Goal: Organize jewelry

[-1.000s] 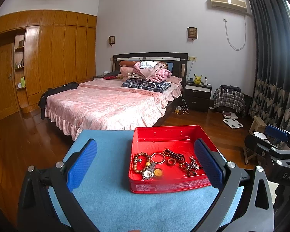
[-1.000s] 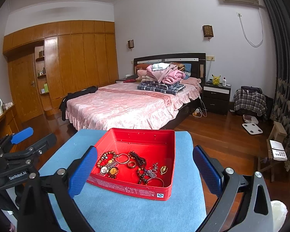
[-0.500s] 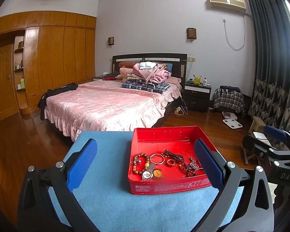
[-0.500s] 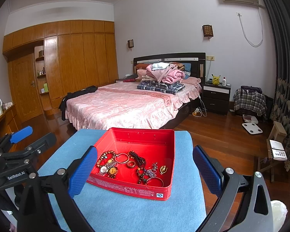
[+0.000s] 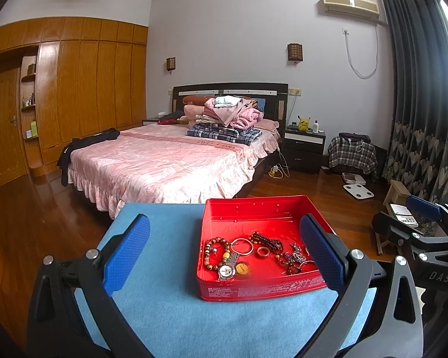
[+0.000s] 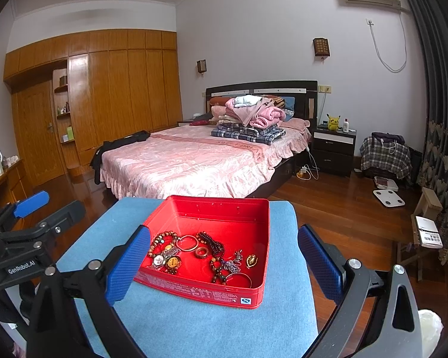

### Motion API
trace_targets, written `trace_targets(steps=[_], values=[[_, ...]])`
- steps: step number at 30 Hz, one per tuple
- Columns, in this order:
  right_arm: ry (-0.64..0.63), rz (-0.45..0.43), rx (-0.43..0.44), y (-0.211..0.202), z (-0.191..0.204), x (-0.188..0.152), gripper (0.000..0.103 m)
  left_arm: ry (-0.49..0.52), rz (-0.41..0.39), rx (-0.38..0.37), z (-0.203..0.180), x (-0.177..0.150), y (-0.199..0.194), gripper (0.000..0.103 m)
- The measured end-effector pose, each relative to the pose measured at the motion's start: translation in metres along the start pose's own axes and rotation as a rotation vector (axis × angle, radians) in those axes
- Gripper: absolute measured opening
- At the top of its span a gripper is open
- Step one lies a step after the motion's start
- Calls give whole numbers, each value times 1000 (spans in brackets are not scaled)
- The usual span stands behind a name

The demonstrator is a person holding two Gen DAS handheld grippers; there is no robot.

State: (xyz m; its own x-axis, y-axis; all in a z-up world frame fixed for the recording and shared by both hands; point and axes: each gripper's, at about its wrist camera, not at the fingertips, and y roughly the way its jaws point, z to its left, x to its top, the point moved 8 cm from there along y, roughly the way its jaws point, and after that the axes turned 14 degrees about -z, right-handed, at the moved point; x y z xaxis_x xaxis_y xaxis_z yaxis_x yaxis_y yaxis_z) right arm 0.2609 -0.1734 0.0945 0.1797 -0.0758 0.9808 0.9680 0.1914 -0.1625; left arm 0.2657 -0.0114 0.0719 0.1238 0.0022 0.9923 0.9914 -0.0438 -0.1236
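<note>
The red tin (image 6: 255, 232) sits at the far right corner of the blue-covered table (image 6: 194, 322), jewelry (image 6: 200, 253) heaped along its near wall. Both claws hang back, spread and empty. The right gripper (image 6: 224, 264) faces the tin almost squarely; the left gripper (image 5: 224, 256) sees it offset rightward, so the right seems better placed.
</note>
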Motion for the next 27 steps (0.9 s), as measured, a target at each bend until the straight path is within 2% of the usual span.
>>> trace_targets(steps=[27], values=[[-5,8,-10,0,-9,-5,97,-6,-3,-6,-2,5,1,97]])
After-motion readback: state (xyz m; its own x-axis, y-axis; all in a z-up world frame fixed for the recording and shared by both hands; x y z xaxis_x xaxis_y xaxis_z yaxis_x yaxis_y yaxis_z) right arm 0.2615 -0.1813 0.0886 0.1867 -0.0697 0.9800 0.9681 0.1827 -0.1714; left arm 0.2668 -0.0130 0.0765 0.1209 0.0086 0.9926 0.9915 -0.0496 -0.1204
